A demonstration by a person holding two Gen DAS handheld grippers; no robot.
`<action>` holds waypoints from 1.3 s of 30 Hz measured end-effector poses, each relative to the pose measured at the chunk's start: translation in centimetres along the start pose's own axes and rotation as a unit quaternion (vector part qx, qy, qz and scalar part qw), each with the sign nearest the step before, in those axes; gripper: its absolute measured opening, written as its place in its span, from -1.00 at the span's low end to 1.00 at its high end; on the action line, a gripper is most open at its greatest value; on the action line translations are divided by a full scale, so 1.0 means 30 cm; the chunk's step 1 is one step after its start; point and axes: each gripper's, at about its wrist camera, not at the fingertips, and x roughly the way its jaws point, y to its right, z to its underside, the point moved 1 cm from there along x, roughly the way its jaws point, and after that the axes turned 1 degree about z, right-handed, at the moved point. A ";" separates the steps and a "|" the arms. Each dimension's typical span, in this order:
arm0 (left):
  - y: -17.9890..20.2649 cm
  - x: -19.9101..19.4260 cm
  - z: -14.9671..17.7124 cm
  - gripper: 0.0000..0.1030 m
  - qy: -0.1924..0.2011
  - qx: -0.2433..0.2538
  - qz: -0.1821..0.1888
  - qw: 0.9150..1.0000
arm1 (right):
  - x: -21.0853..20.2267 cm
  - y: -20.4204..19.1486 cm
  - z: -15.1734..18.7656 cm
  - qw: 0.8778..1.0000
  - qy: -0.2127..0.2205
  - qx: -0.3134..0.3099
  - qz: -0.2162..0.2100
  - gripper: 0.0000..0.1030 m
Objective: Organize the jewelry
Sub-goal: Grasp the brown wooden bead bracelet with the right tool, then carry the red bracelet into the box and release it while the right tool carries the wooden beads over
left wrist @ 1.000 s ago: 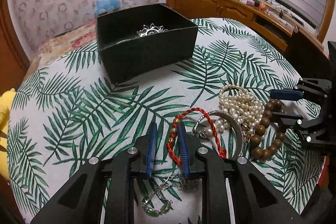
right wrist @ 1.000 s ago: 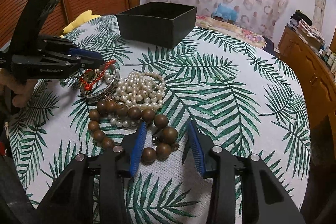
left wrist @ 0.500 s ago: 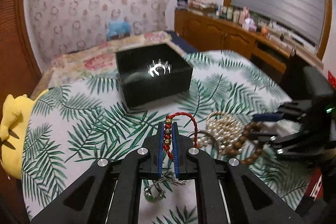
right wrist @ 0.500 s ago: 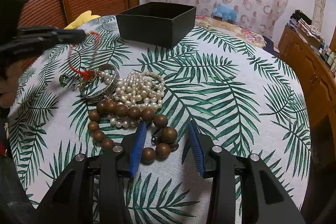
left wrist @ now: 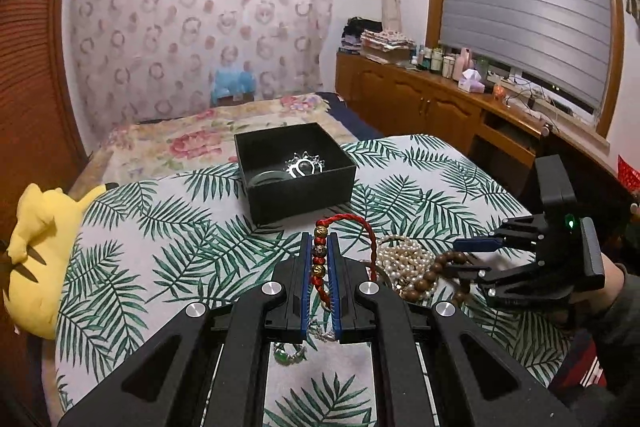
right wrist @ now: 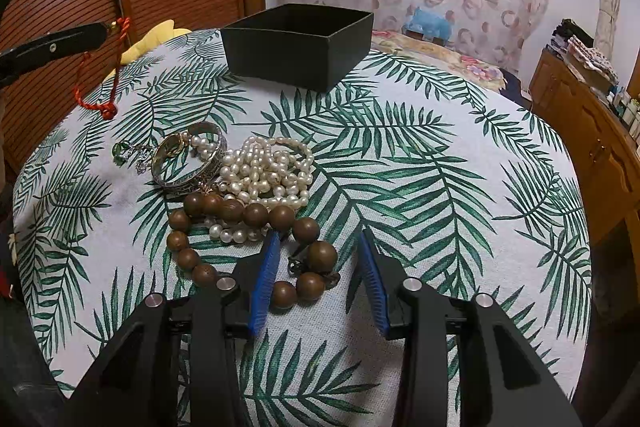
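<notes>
My left gripper (left wrist: 320,247) is shut on a red cord bracelet (left wrist: 320,259) with gold beads and holds it above the table; the bracelet hangs from it in the right wrist view (right wrist: 108,75). The black box (left wrist: 294,169) stands further back and holds a silver piece (left wrist: 304,165). My right gripper (right wrist: 318,247) is open, its fingers low around the wooden bead bracelet (right wrist: 256,215). Pearls (right wrist: 272,171), a silver bangle (right wrist: 188,159) and a green-stone chain (right wrist: 128,153) lie beside it.
The round table (right wrist: 440,155) has a palm-leaf cloth. A yellow plush toy (left wrist: 36,247) lies at its left edge. A bed (left wrist: 180,143) is behind the box, and a wooden cabinet (left wrist: 420,103) stands at the right.
My left gripper shut on the red bracelet and lifted it off the jewelry pile, well above the table. My right gripper has stayed open at the wooden beads.
</notes>
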 end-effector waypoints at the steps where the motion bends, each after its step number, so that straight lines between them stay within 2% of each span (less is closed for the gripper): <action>1: 0.000 0.001 -0.001 -0.87 0.000 0.000 0.000 1.000 | -0.003 0.003 0.001 1.000 -0.001 0.000 0.001 -0.57; 6: 0.009 -0.004 0.013 -0.87 -0.003 -0.003 0.002 1.000 | -0.023 0.000 0.000 1.000 0.002 -0.001 0.000 -0.64; 12: 0.012 -0.007 0.019 -0.87 -0.003 -0.004 -0.001 1.000 | -0.126 -0.020 -0.048 0.999 0.045 -0.004 -0.008 -0.65; 19: -0.015 -0.010 0.004 -0.87 0.009 -0.007 -0.001 1.000 | -0.207 -0.036 -0.146 0.997 0.078 -0.017 -0.016 -0.65; 25: -0.043 0.011 -0.056 -0.87 0.019 0.001 -0.004 1.000 | -0.263 -0.002 -0.262 0.994 0.104 -0.027 -0.009 -0.65; 32: -0.090 0.051 -0.106 -0.87 0.023 -0.006 -0.002 1.000 | -0.262 0.033 -0.377 0.992 0.120 -0.024 -0.011 -0.65; 39: -0.148 0.102 -0.169 -0.87 0.015 -0.016 0.001 1.000 | -0.209 0.030 -0.481 0.993 0.115 -0.031 -0.025 -0.65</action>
